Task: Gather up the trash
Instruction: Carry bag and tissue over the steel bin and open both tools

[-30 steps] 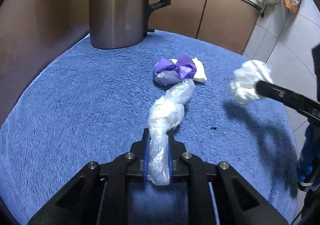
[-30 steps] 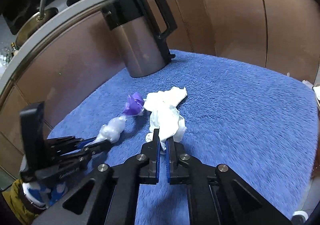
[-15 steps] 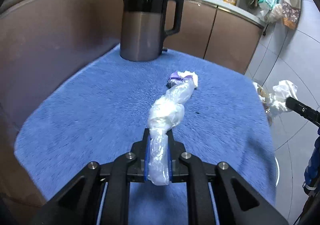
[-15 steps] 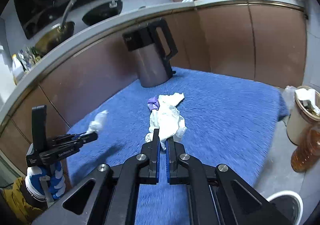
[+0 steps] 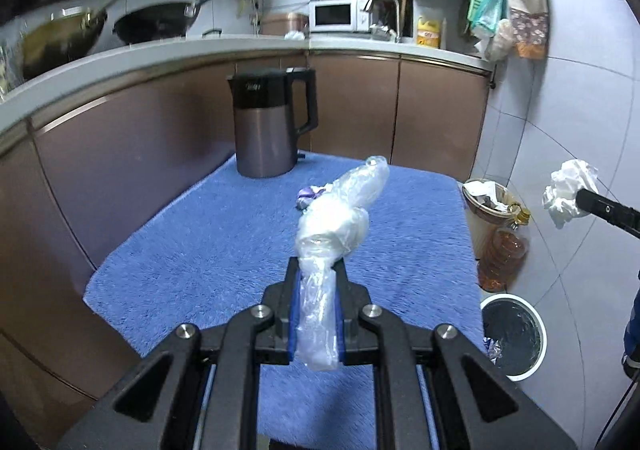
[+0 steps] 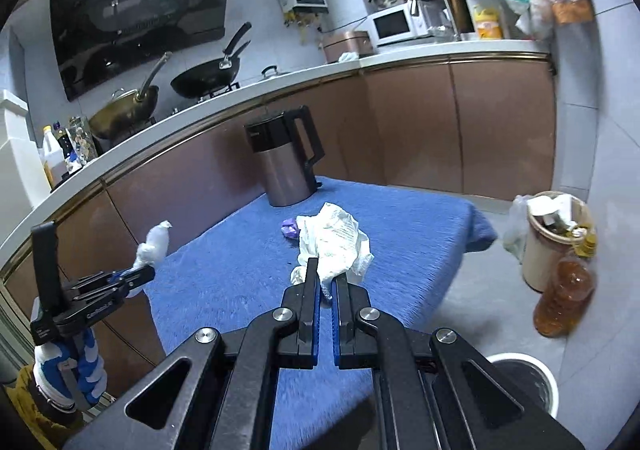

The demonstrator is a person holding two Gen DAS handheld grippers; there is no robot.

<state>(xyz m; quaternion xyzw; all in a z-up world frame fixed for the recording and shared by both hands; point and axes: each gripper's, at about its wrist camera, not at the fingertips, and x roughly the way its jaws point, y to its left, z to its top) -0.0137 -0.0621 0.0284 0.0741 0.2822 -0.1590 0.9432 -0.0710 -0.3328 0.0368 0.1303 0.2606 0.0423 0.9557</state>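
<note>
My left gripper [image 5: 318, 270] is shut on a twisted clear plastic bag [image 5: 340, 218], held in the air over the blue towel-covered table [image 5: 200, 262]. My right gripper [image 6: 328, 270] is shut on a crumpled white tissue [image 6: 332, 242], also lifted. Each gripper shows in the other's view: the right gripper [image 5: 580, 196] with its tissue [image 5: 570, 186] out over the floor, the left gripper [image 6: 150, 272] with its bag [image 6: 154, 246] at the table's left edge. A purple scrap [image 5: 308, 196] [image 6: 290, 228] lies on the table.
A dark kettle [image 5: 268, 126] [image 6: 286, 166] stands at the table's far end. On the floor to the right are a white-rimmed bin [image 5: 512, 334] [image 6: 528, 382], a full tan bin [image 5: 486, 202] [image 6: 556, 238] and an oil bottle [image 5: 502, 250] [image 6: 564, 298]. Brown cabinets border the table.
Both grippers have risen and pulled back from the table, carrying the plastic bag and the tissue. The purple scrap stays on the towel. The floor bins have come into view.
</note>
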